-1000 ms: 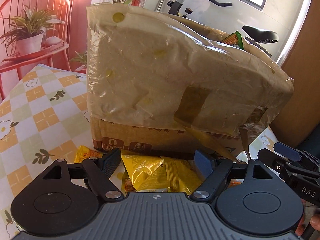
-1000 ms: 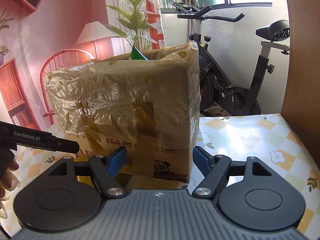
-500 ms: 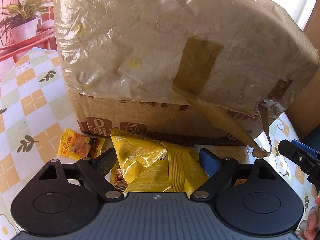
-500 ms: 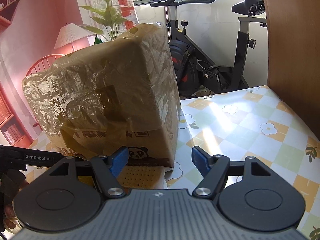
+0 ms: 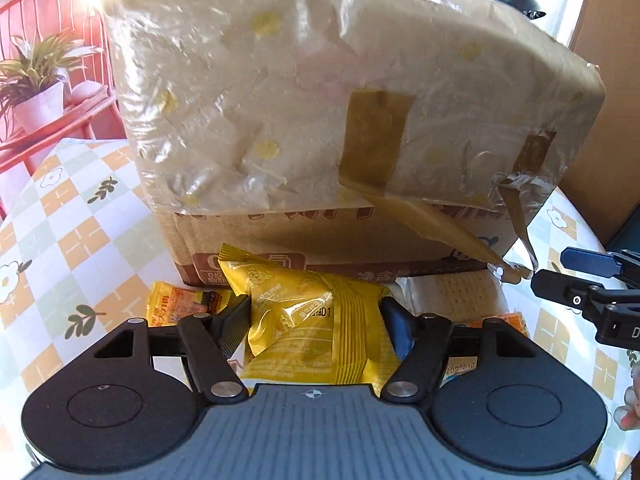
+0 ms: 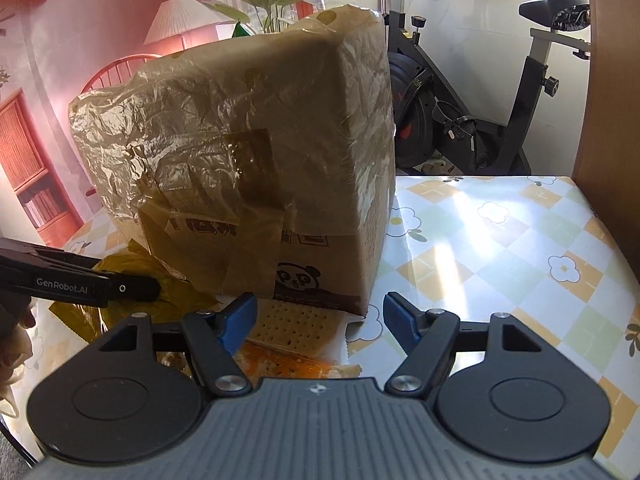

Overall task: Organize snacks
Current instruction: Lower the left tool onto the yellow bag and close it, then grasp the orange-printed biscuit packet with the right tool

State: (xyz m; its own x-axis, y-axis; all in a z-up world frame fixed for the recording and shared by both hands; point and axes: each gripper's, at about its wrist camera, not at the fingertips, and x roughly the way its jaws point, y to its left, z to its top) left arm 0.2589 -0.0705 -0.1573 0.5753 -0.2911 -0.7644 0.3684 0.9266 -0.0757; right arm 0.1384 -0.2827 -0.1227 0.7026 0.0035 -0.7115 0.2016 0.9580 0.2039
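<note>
A tall cardboard box (image 5: 320,120) lined with a plastic bag stands on the table; it also shows in the right wrist view (image 6: 248,168). My left gripper (image 5: 316,320) is shut on a yellow snack packet (image 5: 304,320), its jaws touching both sides of the packet just in front of the box. An orange snack packet (image 5: 180,304) lies to its left. A cracker pack (image 5: 452,292) lies to its right. My right gripper (image 6: 320,320) is open and empty over the cracker pack (image 6: 296,324) and an orange packet (image 6: 280,364) at the box's near corner.
The table has a checked floral cloth (image 6: 500,240). An exercise bike (image 6: 480,100) stands behind the table. A brown wooden panel (image 6: 612,120) rises at the right edge. A red chair with a potted plant (image 5: 36,92) stands at the far left.
My left gripper has dropped towards the table and closed its jaws onto the yellow packet. My right gripper has shifted left and lower, over the cracker pack.
</note>
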